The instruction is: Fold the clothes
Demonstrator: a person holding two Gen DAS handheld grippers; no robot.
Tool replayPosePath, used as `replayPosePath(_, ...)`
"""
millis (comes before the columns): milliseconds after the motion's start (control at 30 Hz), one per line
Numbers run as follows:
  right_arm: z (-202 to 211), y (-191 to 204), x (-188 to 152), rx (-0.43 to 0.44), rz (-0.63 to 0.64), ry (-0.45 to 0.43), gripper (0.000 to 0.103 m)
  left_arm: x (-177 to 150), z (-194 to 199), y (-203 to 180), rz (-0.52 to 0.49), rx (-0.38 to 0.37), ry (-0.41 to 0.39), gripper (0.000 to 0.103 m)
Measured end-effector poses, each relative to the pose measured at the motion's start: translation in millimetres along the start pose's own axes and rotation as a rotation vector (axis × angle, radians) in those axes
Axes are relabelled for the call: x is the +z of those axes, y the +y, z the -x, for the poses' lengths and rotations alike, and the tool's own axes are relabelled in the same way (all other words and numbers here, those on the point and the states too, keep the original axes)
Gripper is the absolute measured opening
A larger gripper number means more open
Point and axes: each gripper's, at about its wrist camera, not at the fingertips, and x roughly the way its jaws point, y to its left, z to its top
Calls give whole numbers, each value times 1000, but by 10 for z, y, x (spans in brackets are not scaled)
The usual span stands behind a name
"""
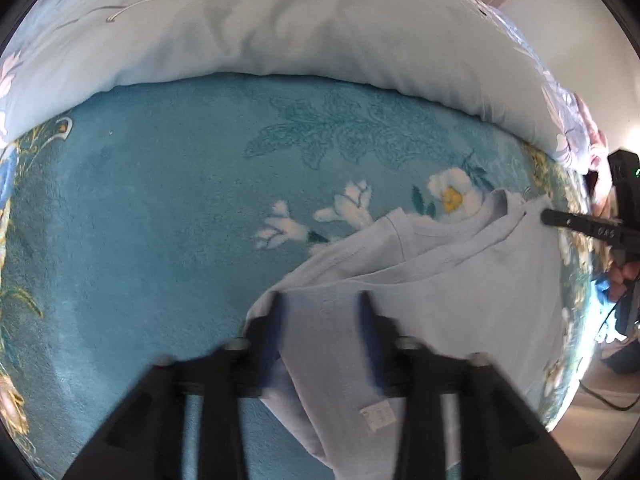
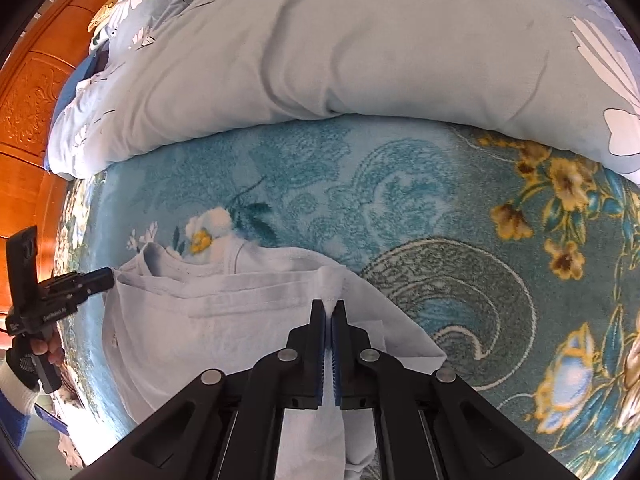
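Note:
A pale blue T-shirt (image 1: pixel 480 280) lies partly folded on a teal flowered blanket (image 1: pixel 160 200), its neckline (image 1: pixel 460 220) toward the far side. A white label (image 1: pixel 376 416) shows near the camera. My left gripper (image 1: pixel 320 304) stands open, its fingers astride a strip of the shirt's near left edge without pinching it. My right gripper (image 2: pixel 329 306) is shut on a raised fold of the shirt (image 2: pixel 200 320). In the left wrist view the right gripper (image 1: pixel 546 216) touches the shirt's far right corner. In the right wrist view the left gripper (image 2: pixel 106 278) sits at the shirt's left edge.
A puffy light blue duvet (image 2: pixel 360 40) with flower prints is piled along the far side of the blanket (image 2: pixel 400 200). A carved wooden headboard (image 2: pixel 32 100) stands at the far left. The bed's edge and floor (image 1: pixel 592 432) show at the right, with a cable.

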Motion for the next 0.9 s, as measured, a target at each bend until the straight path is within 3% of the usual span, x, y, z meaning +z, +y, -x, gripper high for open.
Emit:
replayPosePath(267,-35,52,20,-3,6,7,3,-26,-198,-139,-31,48,31,45)
replayPosePath(367,5,23,15,-3,-1,8,3,-51,-210,-197,-47,91,27,36)
replayPosePath(433,26,4,9,0,-5,7,3,-68,-199,-207,-44,113,23,16)
replayPosePath(467,27,0,9,1,-6,8,3,-77,-192,-194,-31,107,22,13)
replayPosePath(633,28,13,7,3,-5,8,3,-134,-62,-188,-16,97,-21,9)
replayPosePath(767,69,-10,-5,-5,-8,-5,3,-140,166,-37,83,25,-88,8)
replayPosePath(900,50,-63,11,-13,-21,-4,3,-117,125,45,74,66,-88,6)
